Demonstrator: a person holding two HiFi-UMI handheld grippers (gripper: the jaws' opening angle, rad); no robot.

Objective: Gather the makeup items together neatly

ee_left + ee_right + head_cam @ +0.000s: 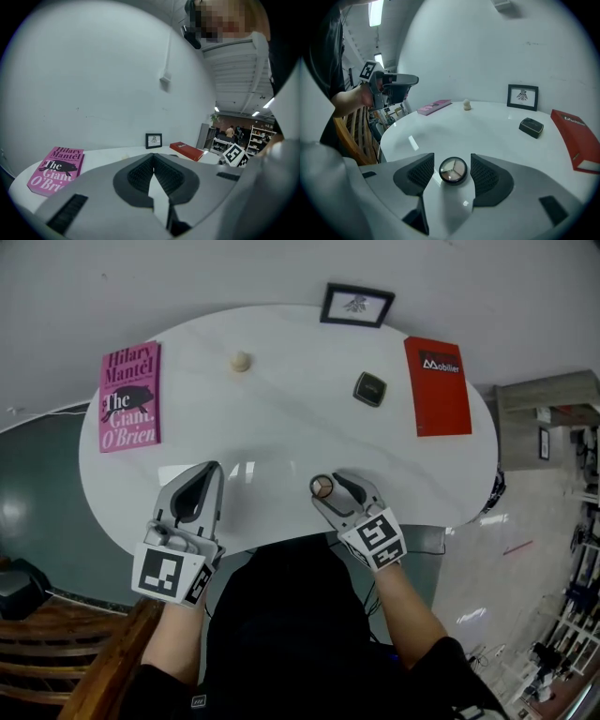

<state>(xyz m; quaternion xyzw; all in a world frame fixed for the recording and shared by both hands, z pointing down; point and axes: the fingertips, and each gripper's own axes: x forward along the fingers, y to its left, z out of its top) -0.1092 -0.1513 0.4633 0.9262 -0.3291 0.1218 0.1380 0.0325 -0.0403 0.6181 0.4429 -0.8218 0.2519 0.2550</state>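
Barely started, I'd say: your right gripper (452,159) sits released around the round eyeshadow compact (322,487) at the desk's (281,427) near edge, left gripper (212,471) clenched empty, dark square case (369,388) and beige sponge (241,361) well apart, ungathered.

Bright, even light all over, and the glossy white table (281,418) throws back pale glare patches near its front edge, probably from the ceiling strip light (375,13). Both gripper views bow hard into black rounded corners, with the nearest foreground soft. Shadows stay faint.
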